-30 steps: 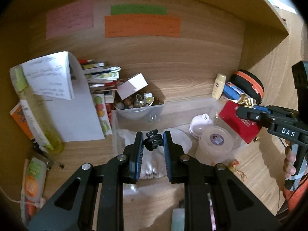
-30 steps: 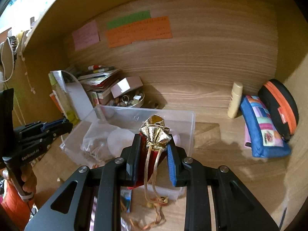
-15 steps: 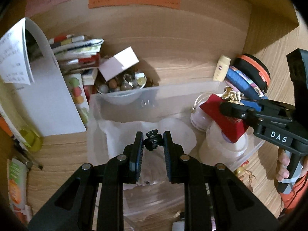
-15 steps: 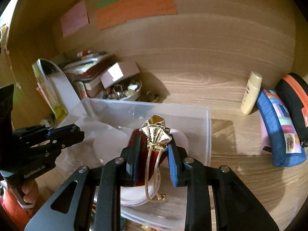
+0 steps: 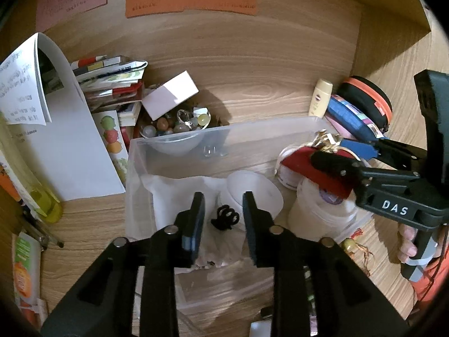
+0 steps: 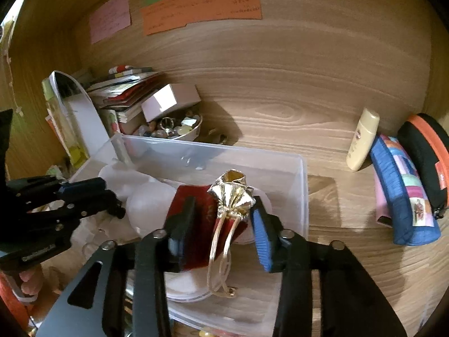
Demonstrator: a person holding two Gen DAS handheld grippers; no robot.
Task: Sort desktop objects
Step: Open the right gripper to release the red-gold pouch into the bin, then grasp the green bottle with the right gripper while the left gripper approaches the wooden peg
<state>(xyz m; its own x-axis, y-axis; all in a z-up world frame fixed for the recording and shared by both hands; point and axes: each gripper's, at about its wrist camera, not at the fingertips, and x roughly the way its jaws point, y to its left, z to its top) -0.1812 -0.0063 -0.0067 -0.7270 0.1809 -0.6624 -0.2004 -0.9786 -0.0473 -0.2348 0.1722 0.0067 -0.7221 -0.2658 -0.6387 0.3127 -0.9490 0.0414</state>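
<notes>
Left hand-held gripper (image 5: 223, 219): jaws have just been opening, black hair clip (image 5: 225, 217) lying loose between them inside clear box (image 5: 179, 146). Right hand-held gripper (image 6: 223, 219): likewise opening, red pouch (image 6: 196, 224) released on white tub

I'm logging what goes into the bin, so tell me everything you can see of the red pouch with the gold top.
The red pouch looks like shiny fabric, with a crinkled gold gathered neck and pale gold drawstrings hanging in a loop. It lies tilted on white lidded tubs inside the clear plastic bin, between the right tool's jaws, which have just been opening; neither pad clearly presses it.
</notes>
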